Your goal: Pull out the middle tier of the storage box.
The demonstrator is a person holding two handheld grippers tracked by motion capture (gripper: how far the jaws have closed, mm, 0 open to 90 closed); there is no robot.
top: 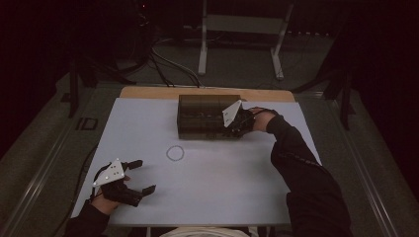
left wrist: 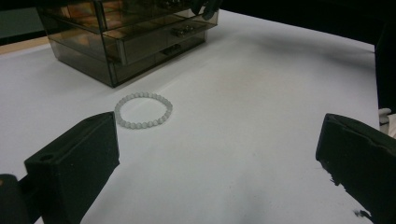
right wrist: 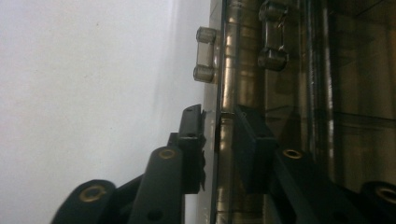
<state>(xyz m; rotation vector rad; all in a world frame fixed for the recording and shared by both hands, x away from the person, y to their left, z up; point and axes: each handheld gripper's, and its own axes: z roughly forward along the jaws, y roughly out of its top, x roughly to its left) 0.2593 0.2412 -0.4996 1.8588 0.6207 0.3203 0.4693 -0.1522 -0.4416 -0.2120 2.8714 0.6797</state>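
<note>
At table's far edge, right claw (right wrist: 219, 140) grips the smoked drawer box (top: 207, 116), lying crosswise.

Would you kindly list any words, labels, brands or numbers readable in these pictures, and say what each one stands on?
None: no readable text stands on the smoky clear drawer box, the bead bracelet, the white table, or either set of tongs, left and right.

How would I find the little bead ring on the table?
Start at the smoky see-through plastic drawer box at the far side of the white table. Just in front of it lies the pale round beaded bracelet, alone, the one small ring on the bare white.
</note>
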